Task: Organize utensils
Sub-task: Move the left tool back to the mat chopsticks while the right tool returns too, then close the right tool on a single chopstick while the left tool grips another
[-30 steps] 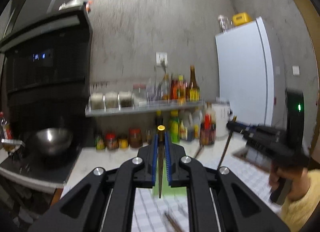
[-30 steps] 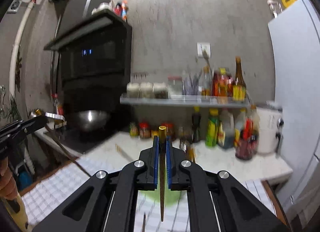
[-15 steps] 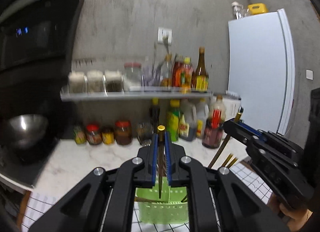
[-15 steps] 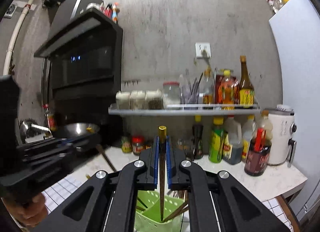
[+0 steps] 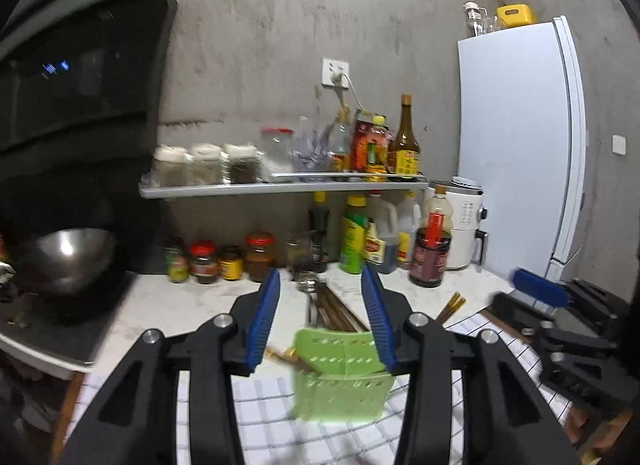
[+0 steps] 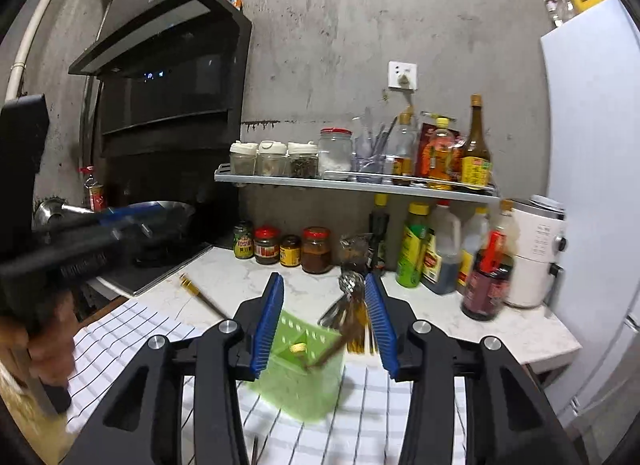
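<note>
A green perforated utensil holder [image 5: 340, 381] stands on a checked cloth [image 5: 264, 421], with dark chopsticks [image 5: 340, 311] and a spoon [image 5: 307, 283] leaning out of it. My left gripper [image 5: 320, 321] is open and empty just above the holder. In the right wrist view the holder [image 6: 304, 369] holds chopsticks [image 6: 332, 347] and spoons [image 6: 350, 283]. My right gripper [image 6: 324, 321] is open and empty over it. A gold-tipped chopstick [image 6: 200, 297] lies on the counter to the left. The left gripper body shows at the left edge of the right wrist view [image 6: 72, 249].
Jars [image 5: 220, 261] and sauce bottles [image 5: 384, 241] line the counter's back under a metal shelf [image 5: 280, 185]. A wok [image 5: 68, 253] sits on the stove at left. A white fridge [image 5: 520, 145] stands at right, a white appliance [image 6: 536, 249] beside it.
Both grippers have opened and let go of the chopsticks they held; those now stand in the green holder. Both views have shifted lower toward the holder.
</note>
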The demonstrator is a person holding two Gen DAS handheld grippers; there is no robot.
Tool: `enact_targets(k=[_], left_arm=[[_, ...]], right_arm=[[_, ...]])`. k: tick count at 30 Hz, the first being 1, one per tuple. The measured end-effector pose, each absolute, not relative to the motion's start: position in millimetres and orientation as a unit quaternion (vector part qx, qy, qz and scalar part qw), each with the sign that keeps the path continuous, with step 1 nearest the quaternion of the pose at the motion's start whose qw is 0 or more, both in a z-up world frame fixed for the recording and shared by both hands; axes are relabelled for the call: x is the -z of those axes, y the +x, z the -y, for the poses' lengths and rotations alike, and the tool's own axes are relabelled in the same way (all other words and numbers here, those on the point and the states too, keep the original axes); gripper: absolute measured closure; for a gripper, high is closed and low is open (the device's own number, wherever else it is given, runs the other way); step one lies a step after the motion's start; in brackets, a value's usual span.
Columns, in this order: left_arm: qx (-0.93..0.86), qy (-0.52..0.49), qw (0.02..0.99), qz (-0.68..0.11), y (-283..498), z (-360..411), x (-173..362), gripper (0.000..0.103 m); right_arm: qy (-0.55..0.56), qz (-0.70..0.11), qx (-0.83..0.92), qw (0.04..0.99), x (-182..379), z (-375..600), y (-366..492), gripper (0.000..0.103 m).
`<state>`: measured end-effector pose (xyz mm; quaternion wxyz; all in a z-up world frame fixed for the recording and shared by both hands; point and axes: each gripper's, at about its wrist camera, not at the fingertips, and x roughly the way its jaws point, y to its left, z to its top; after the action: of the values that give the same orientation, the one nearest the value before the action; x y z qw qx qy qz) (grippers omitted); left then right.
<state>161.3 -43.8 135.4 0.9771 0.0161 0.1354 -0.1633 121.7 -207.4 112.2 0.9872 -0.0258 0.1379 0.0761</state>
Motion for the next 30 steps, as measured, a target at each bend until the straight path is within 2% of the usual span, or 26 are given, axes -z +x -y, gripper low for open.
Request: enact_targets(k=[5, 10, 15, 20, 30], left_arm=[[0.114, 0.058, 0.975, -0.182, 106.1, 25.2, -105.1, 0.058], [0.107, 0.086, 0.941, -0.310, 64.7, 16.4, -9.3, 0.058], [0.127, 0.034, 0.898, -0.419, 43.3, 8.8, 65.0, 0.058], [0.167, -0.005, 0.872, -0.460, 37.1, 16.2, 85.8, 0.058], [0.193, 0.037, 0.860, -0.471, 30.3, 47.3, 92.1, 0.058]], right_arm=[[-0.032, -0.207, -0.079, 0.975, -75.8, 213.3, 60.6, 0.056], [-0.020, -0.295, -0.092, 0.951, -5.8, 213.7, 20.6, 0.056], [0.004, -0.360, -0.095, 0.928, 49.2, 211.5, -2.0, 0.056], [0.036, -0.380, -0.093, 0.920, 70.8, 213.8, -3.1, 0.056], [0.024, -0.408, -0.110, 0.906, 91.3, 201.8, -2.5, 0.056]])
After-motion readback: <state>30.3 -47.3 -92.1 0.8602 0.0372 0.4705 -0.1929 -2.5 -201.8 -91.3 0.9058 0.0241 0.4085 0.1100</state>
